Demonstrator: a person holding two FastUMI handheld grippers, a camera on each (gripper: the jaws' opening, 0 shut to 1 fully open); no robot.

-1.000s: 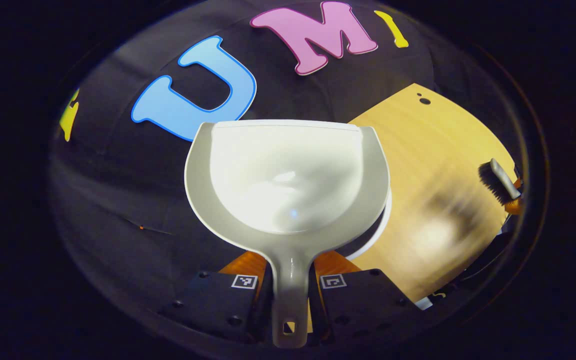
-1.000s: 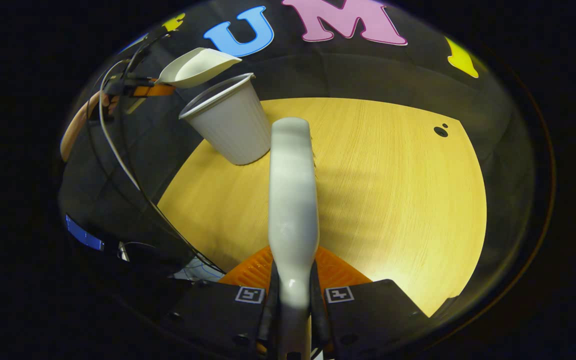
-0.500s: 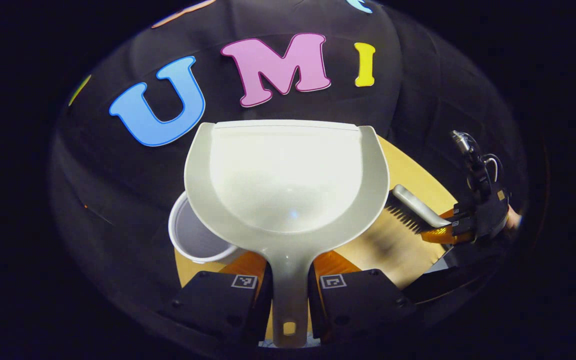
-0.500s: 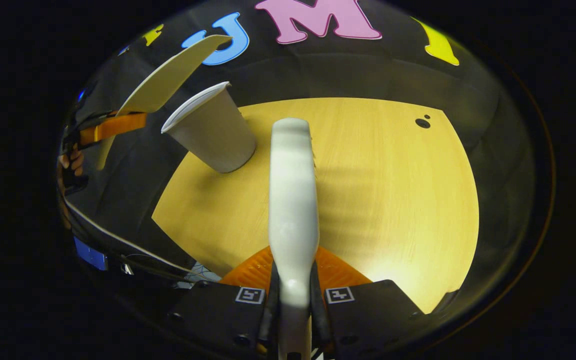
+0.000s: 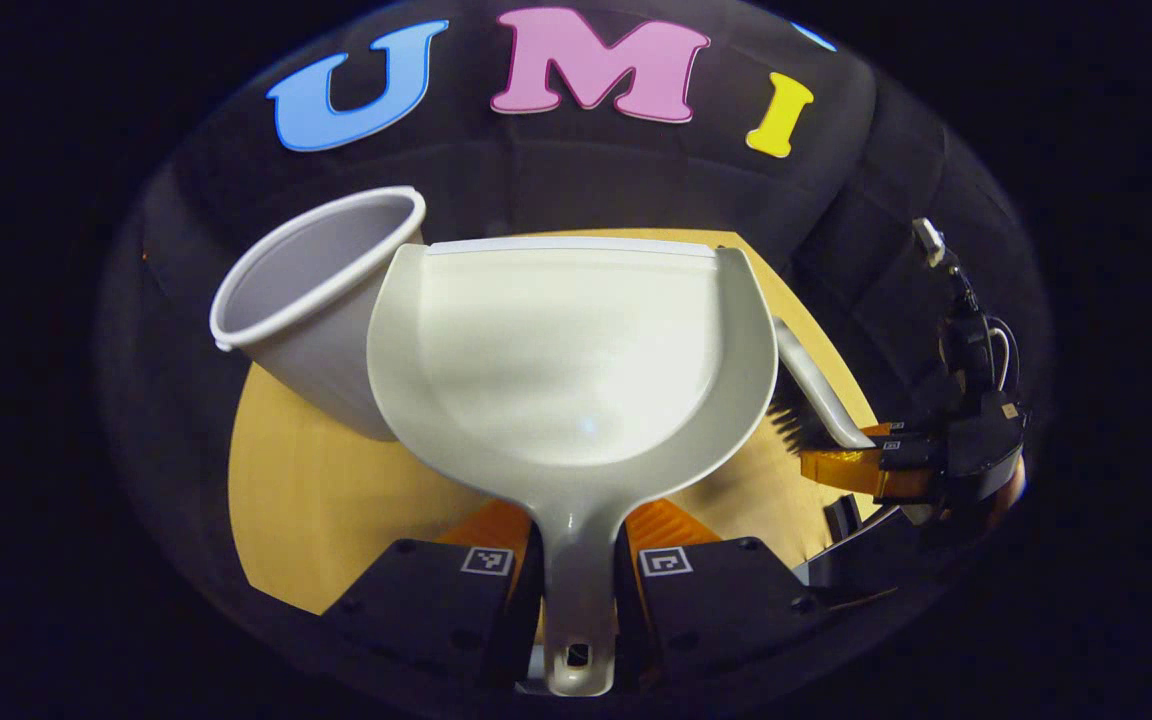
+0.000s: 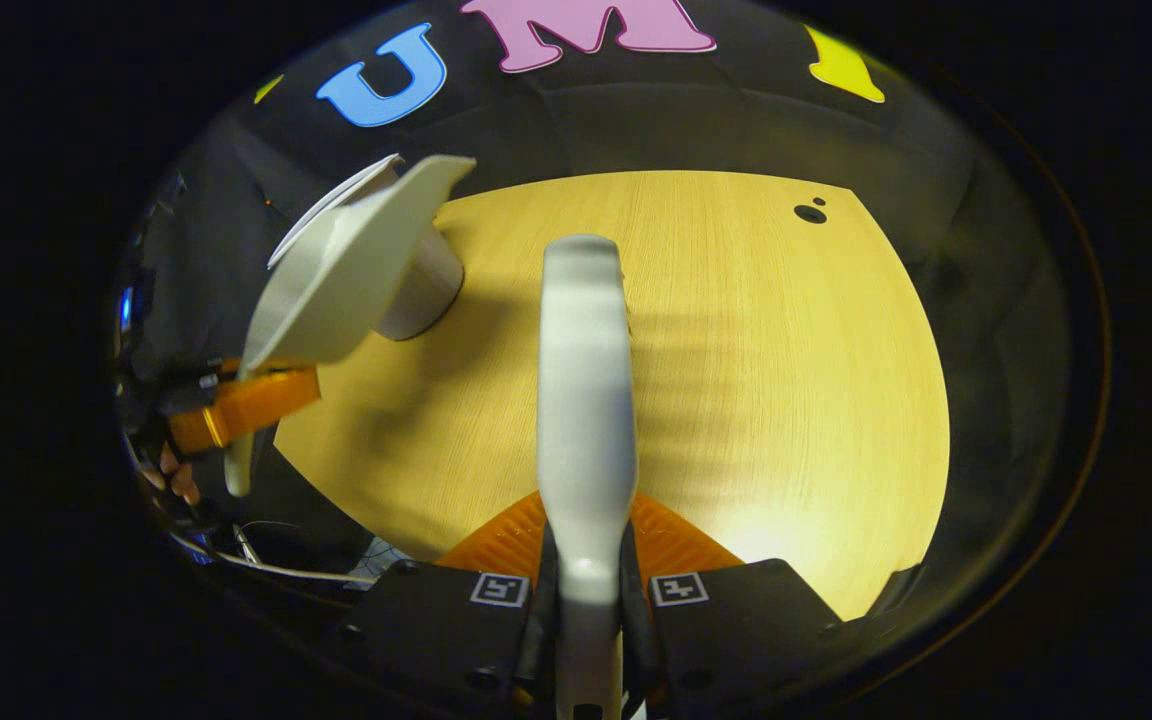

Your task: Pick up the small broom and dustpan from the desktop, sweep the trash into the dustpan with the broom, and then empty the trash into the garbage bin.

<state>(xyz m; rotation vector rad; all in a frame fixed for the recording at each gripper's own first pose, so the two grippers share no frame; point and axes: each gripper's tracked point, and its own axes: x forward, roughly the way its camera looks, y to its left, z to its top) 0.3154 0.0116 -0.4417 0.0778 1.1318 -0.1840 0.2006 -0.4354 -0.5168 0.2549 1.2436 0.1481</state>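
Ahead of the right gripper, beyond the broom it holds, the wooden table lies open. To its front-left the garbage bin and the dustpan block the way. In the left gripper view, the dustpan hides the way ahead.

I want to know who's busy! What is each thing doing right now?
Dustpan: empty, held by its handle in the left gripper.
Broom: held in the right gripper, above the table.
Garbage bin: standing on the table, open.
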